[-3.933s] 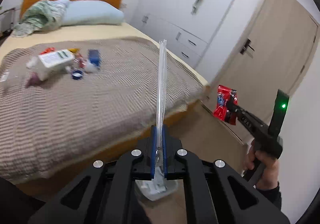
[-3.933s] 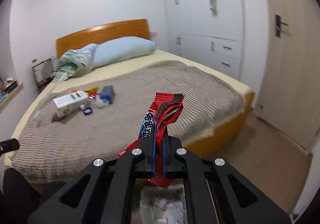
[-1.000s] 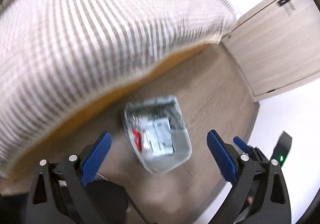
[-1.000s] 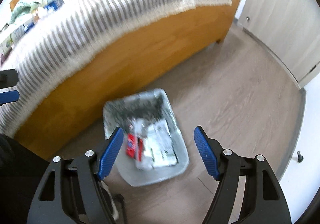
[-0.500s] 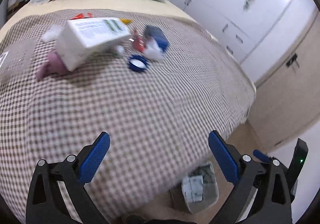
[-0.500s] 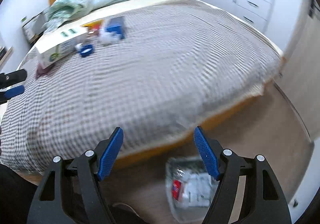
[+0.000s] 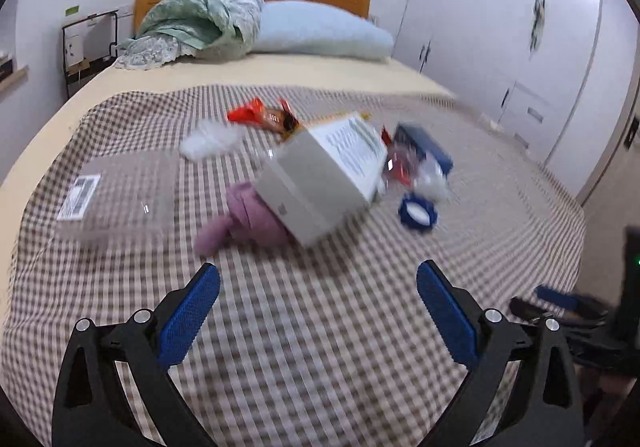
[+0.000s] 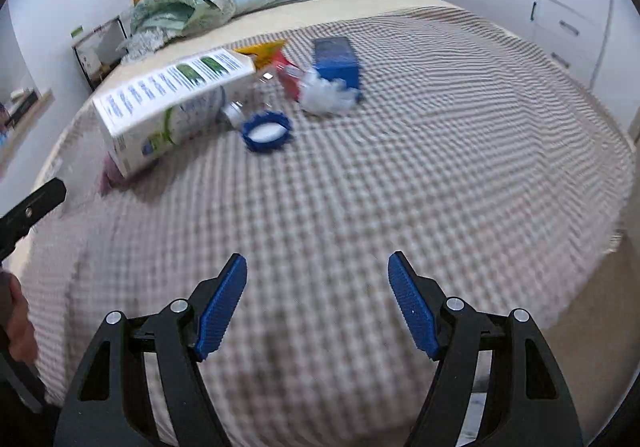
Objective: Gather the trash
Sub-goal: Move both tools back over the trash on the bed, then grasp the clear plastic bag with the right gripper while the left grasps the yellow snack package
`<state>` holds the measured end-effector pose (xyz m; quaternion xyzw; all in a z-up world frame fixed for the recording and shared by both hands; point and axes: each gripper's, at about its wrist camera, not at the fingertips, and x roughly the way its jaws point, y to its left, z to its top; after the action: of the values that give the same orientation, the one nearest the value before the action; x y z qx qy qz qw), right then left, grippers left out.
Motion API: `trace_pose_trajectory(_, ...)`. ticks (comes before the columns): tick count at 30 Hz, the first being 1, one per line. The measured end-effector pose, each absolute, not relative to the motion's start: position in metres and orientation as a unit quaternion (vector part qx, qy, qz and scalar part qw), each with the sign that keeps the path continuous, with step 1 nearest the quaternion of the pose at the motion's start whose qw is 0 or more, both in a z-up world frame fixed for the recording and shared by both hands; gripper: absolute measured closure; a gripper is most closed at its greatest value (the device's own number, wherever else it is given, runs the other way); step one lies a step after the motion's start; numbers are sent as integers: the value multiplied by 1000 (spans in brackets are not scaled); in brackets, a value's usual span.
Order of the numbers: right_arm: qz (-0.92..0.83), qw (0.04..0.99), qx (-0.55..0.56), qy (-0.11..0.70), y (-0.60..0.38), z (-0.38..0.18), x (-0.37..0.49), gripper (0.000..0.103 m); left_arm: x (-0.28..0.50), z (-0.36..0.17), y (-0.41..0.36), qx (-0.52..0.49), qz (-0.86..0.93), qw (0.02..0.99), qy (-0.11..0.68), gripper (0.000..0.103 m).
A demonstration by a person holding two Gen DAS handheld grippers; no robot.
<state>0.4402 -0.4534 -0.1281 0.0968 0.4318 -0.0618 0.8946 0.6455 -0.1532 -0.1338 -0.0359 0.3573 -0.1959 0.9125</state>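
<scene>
Both grippers hung over the foot of the bed, above the checked blanket [image 8: 400, 175], and neither held anything: the left gripper [image 7: 318, 307] stood with its blue pads spread wide, and the right gripper [image 8: 318, 299] was just as wide open. The trash lay in a loose cluster further up the blanket, well ahead of both. A white carton [image 7: 324, 183] lay tipped on its side, resting partly on a pink wad [image 7: 244, 223]. Just beside it sat a blue ring-shaped cap [image 8: 267, 131], and near that a blue box [image 8: 336, 61] with a crumpled white tissue [image 8: 326, 97] against it and something red [image 8: 289, 83] alongside. An orange wrapper [image 7: 264, 117] and another white tissue [image 7: 210, 139] lay behind the carton, and a clear flat packet [image 7: 116, 195] lay apart, off to the left. A pale blue pillow [image 7: 320, 33] and a bundled green cloth [image 7: 196, 21] rested at the headboard.
</scene>
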Motion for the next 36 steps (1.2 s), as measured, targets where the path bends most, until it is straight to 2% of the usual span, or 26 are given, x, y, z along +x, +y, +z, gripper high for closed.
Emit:
trace_pose_trajectory(5,-41,898,108,426,-443,-120,476,33,694,-99,-133,-55,-220,917,329,7)
trace_pose_trajectory(9,-29,898,93,429,-442,-118,508,33,765,-88,-149,42,-220,890,398,8)
trace_pose_trajectory(13,-28,899,90,429,-452,-123,533,33,836,-90,-168,92,-261,857,435,32)
trace_pose_trajectory(14,-28,899,89,427,-455,-124,536,33,849,-92,-174,99,-269,847,448,36)
trace_pose_trajectory(18,-40,900,85,425,-475,-128,553,33,882,-128,-219,214,-289,804,474,36)
trace_pose_trajectory(23,-47,903,76,421,-497,-129,576,33,914,-144,-237,190,-309,791,492,38)
trace_pose_trajectory(24,-46,903,73,420,-500,-130,582,33,920,-147,-240,182,-311,787,501,40)
trace_pose_trajectory(28,-39,907,71,413,-508,-133,604,33,938,-155,-249,146,-319,771,532,63)
trace_pose_trajectory(34,-20,897,76,435,-509,-150,638,33,951,-166,-251,97,-297,766,562,66)
trace_pose_trajectory(35,-18,896,73,439,-507,-153,640,36,954,-167,-249,100,-284,769,564,66)
trace_pose_trajectory(36,-16,895,70,441,-506,-155,641,47,955,-168,-247,103,-277,770,565,66)
